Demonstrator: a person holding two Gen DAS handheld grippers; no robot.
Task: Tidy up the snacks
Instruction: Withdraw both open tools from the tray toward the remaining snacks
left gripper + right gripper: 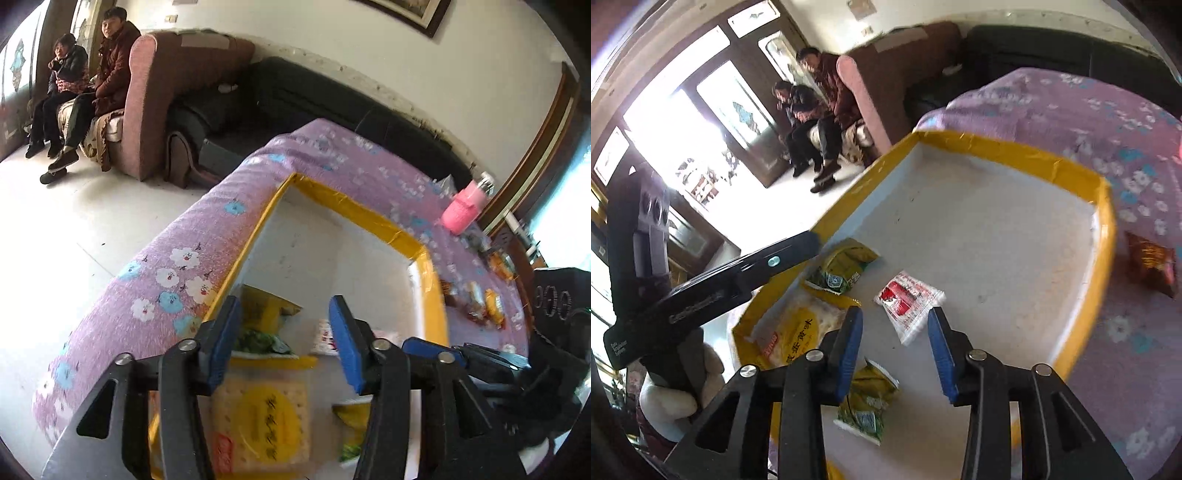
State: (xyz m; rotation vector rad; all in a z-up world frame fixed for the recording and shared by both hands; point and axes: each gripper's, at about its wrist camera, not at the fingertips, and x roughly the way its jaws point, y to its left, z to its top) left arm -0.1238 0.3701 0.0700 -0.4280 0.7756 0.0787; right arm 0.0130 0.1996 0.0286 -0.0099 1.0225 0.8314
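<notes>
A white foam tray with a yellow taped rim (369, 218) (1104, 236) lies on a purple flowered cloth. In it are a yellow cracker pack (262, 424) (798, 332), two green-yellow packets (846, 266) (870, 406) and a red-white packet (908, 301). My left gripper (284, 339) is open and empty above the tray's near end. My right gripper (895, 350) is open and empty above the tray, just short of the red-white packet. The left gripper's body (738, 273) shows in the right wrist view at the tray's left rim.
Loose snacks (480, 299) lie on the cloth right of the tray, with a dark red packet (1152, 264) near its rim. A pink bottle (467, 208) stands further back. Two people (88, 81) sit on a sofa; a black sofa (295, 99) stands behind the table.
</notes>
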